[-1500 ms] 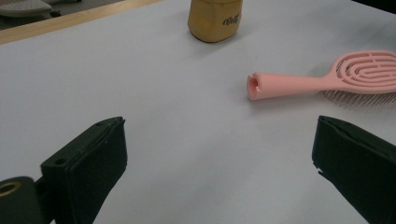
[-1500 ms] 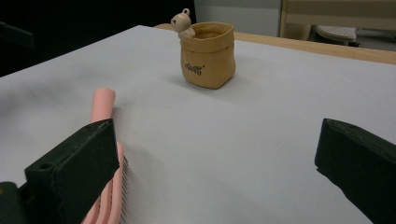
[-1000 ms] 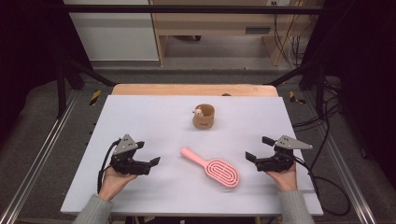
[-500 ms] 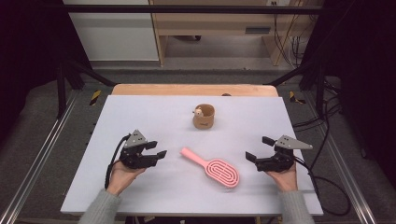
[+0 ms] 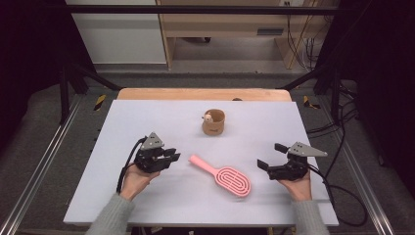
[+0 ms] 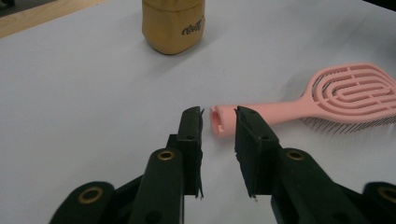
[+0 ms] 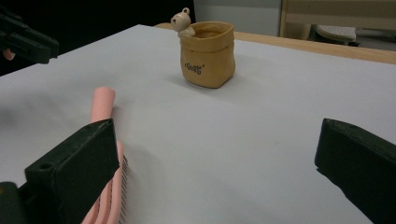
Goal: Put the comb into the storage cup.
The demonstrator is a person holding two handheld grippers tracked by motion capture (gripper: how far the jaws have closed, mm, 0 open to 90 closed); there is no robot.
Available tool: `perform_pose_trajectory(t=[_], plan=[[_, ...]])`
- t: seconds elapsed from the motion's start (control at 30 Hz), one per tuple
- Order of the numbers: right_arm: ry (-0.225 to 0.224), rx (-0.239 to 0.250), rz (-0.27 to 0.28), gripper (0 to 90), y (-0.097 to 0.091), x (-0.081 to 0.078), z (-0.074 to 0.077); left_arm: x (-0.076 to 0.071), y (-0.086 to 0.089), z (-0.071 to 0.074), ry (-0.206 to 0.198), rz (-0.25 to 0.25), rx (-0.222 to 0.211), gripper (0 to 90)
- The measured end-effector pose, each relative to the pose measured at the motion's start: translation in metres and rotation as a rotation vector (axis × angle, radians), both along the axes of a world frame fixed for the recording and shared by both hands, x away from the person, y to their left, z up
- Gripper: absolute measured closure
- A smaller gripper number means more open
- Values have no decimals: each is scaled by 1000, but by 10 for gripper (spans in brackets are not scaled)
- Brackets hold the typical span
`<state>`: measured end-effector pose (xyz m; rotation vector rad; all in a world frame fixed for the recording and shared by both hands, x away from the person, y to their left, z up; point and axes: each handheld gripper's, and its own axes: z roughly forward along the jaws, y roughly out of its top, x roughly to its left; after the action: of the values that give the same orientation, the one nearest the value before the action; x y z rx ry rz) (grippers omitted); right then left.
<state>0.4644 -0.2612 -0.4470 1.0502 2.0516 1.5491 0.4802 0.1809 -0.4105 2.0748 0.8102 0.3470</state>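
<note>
This looks like a lab test bench: a plain white table set inside a black metal frame, cables trailing across grey carpet, hazard tape on the floor, bare wooden furniture behind.

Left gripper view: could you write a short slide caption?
Left gripper narrowly open, just short of the pink hairbrush handle end.

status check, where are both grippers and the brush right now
Left gripper just short of the pink hairbrush handle, fingers have just been closing, nothing gripped. Right gripper open beside the brush head. Brush flat on table. Path clear.
</note>
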Motion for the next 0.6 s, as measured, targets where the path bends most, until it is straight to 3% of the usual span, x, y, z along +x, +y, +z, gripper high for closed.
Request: perform_pose_trajectory(t=[0.4, 0.6], plan=[[-1, 2, 0, 1, 0, 0, 0, 6, -21, -3, 41, -59, 0, 893], [-3, 1, 1, 1, 0, 0, 0, 4, -32, -5, 50, -88, 10, 896]])
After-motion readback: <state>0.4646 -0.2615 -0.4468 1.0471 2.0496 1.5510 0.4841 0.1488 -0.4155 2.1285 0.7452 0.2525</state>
